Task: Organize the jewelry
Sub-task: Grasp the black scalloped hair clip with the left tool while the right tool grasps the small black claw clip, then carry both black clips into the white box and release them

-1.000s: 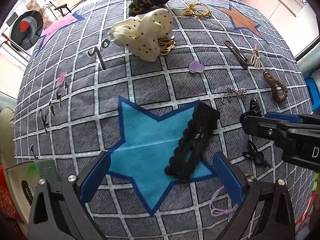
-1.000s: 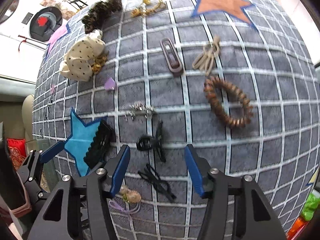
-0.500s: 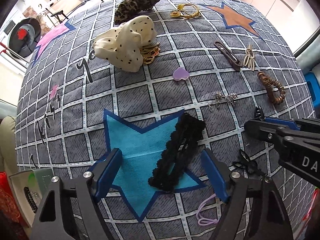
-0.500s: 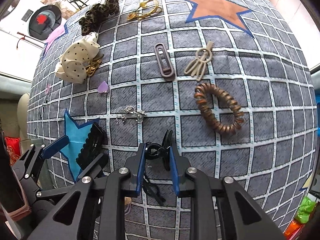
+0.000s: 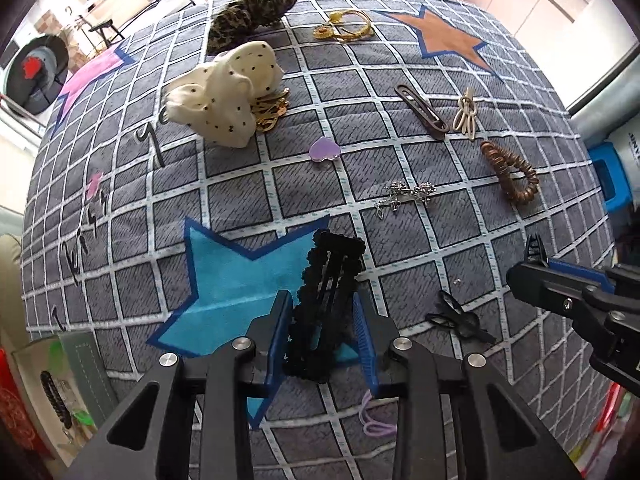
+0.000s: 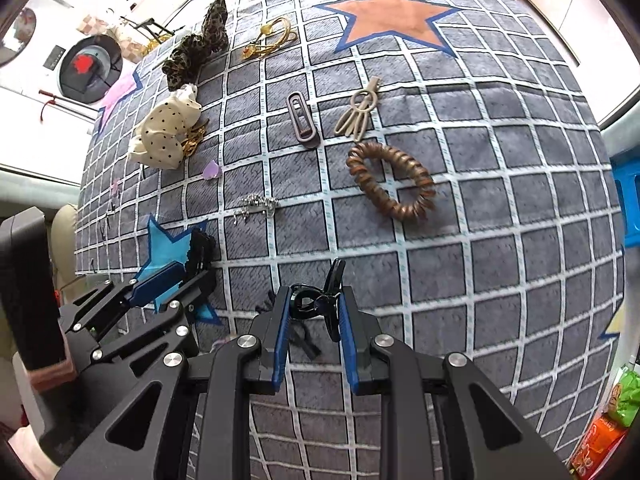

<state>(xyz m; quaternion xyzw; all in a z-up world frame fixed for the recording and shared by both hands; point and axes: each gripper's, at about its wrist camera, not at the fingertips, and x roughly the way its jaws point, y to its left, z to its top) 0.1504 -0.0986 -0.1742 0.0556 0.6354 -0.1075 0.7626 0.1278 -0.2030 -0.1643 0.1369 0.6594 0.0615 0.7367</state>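
My left gripper [image 5: 323, 322] is shut on a black lace hair clip [image 5: 326, 292] that lies over a blue star on the grey checked cloth [image 5: 240, 184]. My right gripper [image 6: 313, 312] is shut on a small black claw clip [image 6: 320, 300], held just above the cloth; it also shows in the left wrist view [image 5: 560, 284]. Another black clip [image 5: 458, 320] lies flat between the two grippers.
Spread over the cloth are a brown spiral hair tie [image 6: 390, 182], a brown snap clip [image 6: 303, 120], a beige clip [image 6: 358, 114], a silver chain piece [image 6: 256, 205], a purple heart [image 5: 324, 150], a dotted cream scrunchie [image 5: 226, 94], a leopard scrunchie [image 5: 252, 12], gold jewelry [image 5: 346, 28] and a lilac elastic [image 5: 374, 420].
Both grippers went from open to shut. The left closed on the black lace clip; the right closed on the black claw clip and raised it slightly.
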